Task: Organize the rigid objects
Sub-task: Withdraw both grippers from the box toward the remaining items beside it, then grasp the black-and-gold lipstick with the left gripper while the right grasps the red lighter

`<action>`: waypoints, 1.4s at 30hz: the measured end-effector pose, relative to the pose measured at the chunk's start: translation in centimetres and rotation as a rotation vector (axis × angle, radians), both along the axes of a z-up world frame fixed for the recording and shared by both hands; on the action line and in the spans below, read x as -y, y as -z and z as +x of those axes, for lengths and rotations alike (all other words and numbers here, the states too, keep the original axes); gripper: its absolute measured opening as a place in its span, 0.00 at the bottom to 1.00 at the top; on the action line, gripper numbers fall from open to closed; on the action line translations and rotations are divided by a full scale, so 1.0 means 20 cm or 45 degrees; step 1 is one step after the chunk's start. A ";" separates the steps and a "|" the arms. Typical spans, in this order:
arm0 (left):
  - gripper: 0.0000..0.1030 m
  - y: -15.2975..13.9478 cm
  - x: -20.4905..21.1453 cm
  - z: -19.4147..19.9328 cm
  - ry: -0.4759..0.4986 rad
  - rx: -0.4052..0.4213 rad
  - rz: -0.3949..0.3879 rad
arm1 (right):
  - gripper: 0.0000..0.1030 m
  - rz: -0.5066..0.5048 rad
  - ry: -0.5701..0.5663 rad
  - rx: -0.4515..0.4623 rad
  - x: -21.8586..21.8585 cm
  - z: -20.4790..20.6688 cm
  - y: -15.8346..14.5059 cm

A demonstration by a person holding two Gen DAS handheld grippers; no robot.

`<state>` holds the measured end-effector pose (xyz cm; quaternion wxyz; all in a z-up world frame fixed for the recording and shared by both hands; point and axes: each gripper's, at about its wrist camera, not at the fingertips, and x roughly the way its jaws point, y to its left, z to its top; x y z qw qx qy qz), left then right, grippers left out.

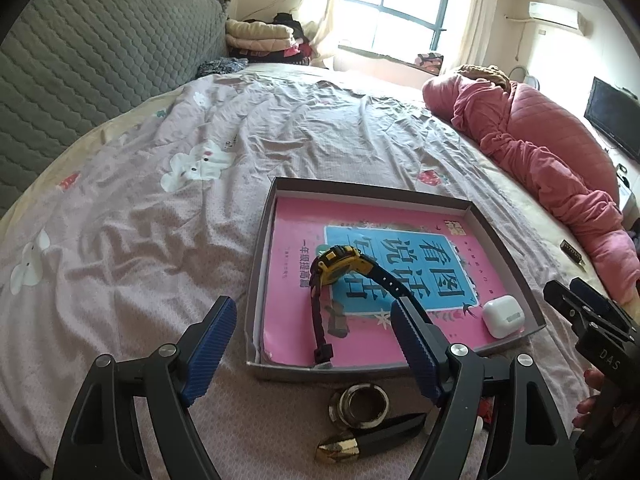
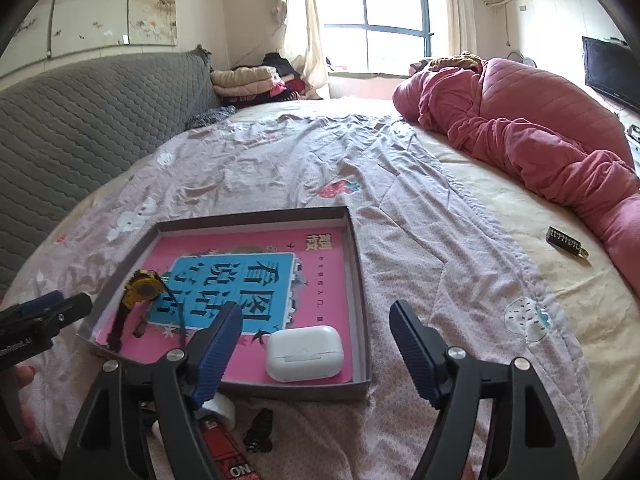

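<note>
While the left wrist view is looking down the bed, the left gripper (image 1: 310, 346) is hanging with its jaws spread wide and nothing between the pads. Just ahead of it a shallow cardboard box (image 1: 256, 280) is lying on the bedspread (image 1: 160, 220), serving as the collecting place: a pink book (image 1: 288, 280) is covering its floor, a yellow watch (image 1: 338, 266) is resting on the book with its strap trailing toward the near wall, and a white earbud case (image 1: 502, 316) is sitting in the near right corner. Outside the box, close below the gripper, a metal ring (image 1: 360, 404) and a black and gold object (image 1: 360, 440) are waiting on the bedspread, probably next to go in. The right gripper (image 1: 580, 304) is showing at the right edge.

Seen from the right wrist view, the right gripper (image 2: 314, 344) is also standing open and empty. The earbud case (image 2: 304, 352) is lying in the box (image 2: 360, 300) between its fingers in the picture, slightly ahead, untouched. The watch (image 2: 140, 292) is sitting farther left. A roll of tape (image 2: 222, 406), a red packet (image 2: 224, 448) and a small dark piece (image 2: 260, 432) are lying under the gripper, outside the box. A dark tag (image 2: 566, 242) is lying well apart to the right, near the pink quilt (image 2: 540, 120).
</note>
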<state>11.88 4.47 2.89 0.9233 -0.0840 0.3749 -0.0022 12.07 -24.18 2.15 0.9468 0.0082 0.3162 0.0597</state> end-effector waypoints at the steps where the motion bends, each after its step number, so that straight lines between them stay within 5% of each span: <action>1: 0.78 0.00 0.00 -0.01 0.000 0.000 0.000 | 0.73 0.000 -0.001 0.006 0.00 -0.01 0.00; 17: 0.78 0.13 0.03 -0.24 0.024 -0.074 -0.002 | 0.73 0.037 0.051 -0.010 0.03 -0.26 0.09; 42: 0.78 0.30 0.15 -0.24 0.293 -0.230 0.080 | 0.73 -0.057 -0.159 -0.190 -0.13 -0.34 0.24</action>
